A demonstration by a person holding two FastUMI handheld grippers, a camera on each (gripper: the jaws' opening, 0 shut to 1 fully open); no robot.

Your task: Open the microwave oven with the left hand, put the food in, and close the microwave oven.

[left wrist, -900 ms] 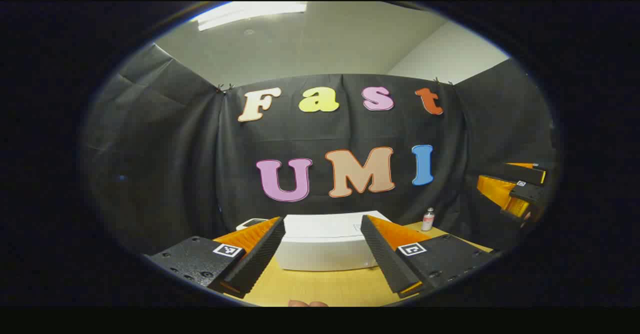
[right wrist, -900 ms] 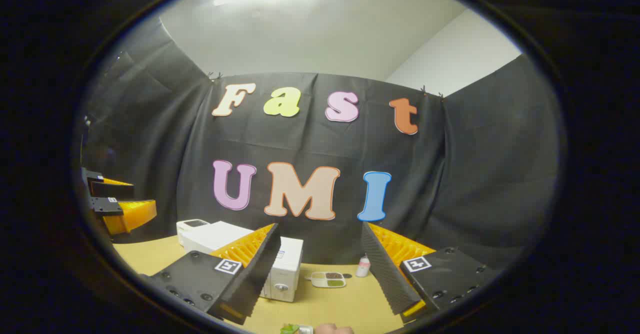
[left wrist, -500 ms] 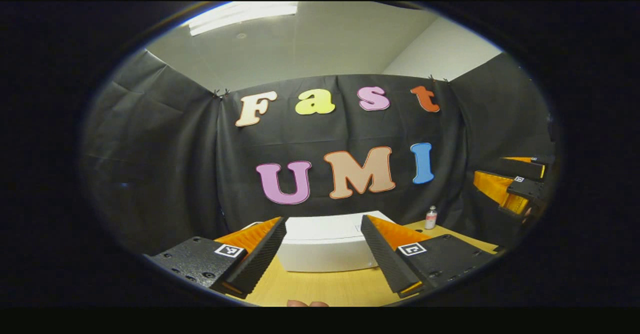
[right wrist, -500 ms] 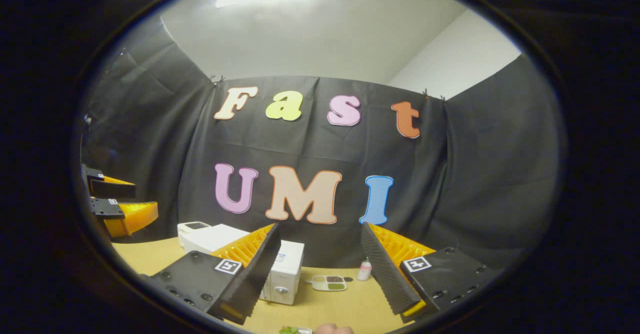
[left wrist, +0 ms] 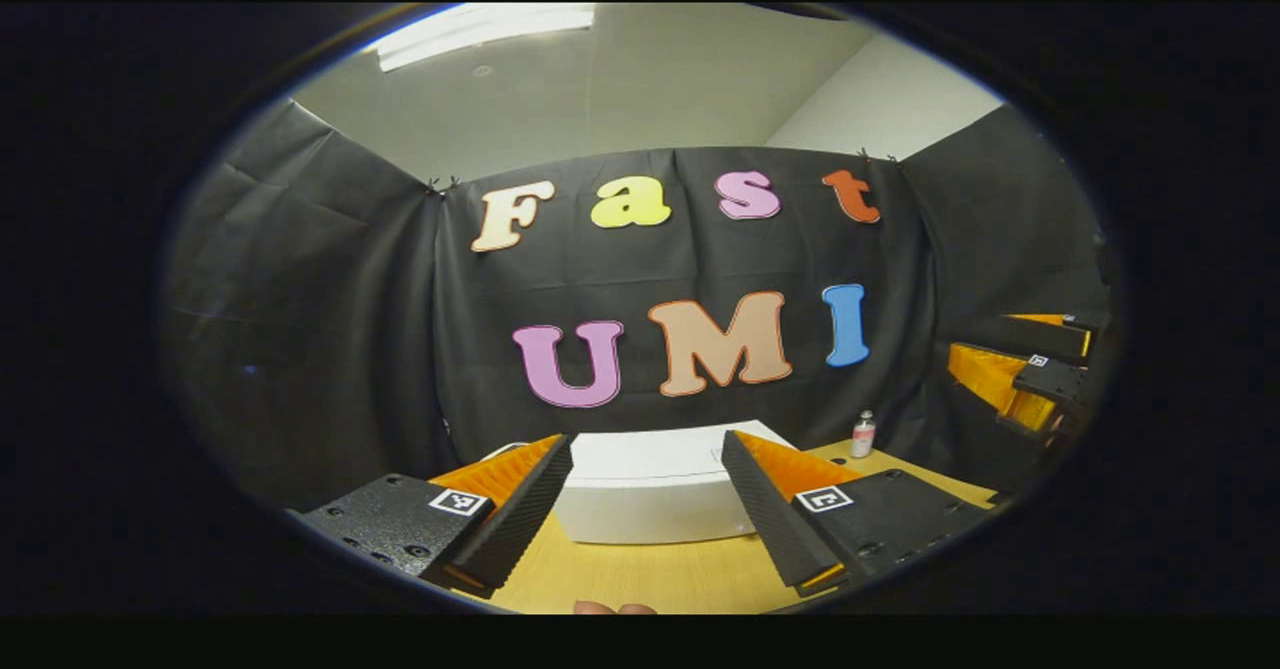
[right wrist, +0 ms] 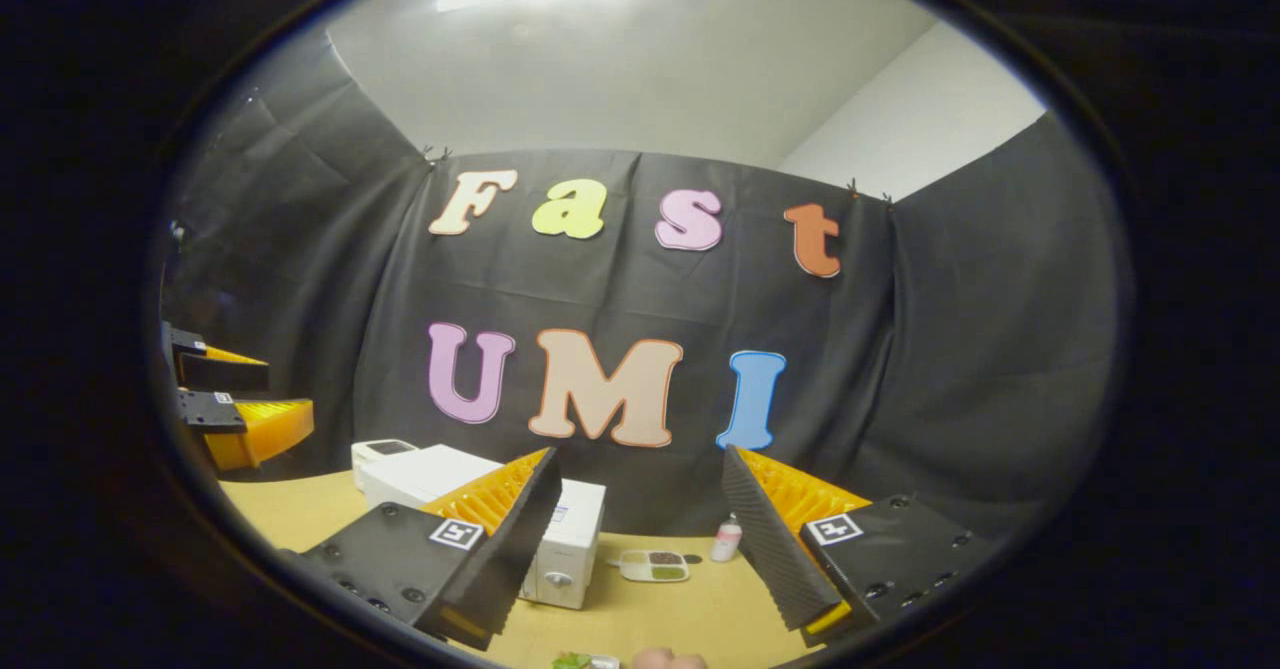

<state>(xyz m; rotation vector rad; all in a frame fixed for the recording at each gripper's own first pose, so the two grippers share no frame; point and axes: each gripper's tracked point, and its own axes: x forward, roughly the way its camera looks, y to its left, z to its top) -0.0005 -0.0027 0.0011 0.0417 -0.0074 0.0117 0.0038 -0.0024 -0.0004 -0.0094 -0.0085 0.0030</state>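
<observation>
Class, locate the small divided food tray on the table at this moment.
In the right gripper view, the food tray lies flat on the wooden table, between the white microwave oven on its left and a small bottle on its right.

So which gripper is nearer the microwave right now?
Left. The left gripper faces the microwave head-on, framed between its fingers; the right gripper sits off to its side.

Each of the left gripper (left wrist: pixel 645 509) and right gripper (right wrist: pixel 640 529) carries two wedge-shaped fingers with ribbed inner faces, mounted on flat textured plates studded with dark screws and bearing small square black-and-white marker tags.
</observation>
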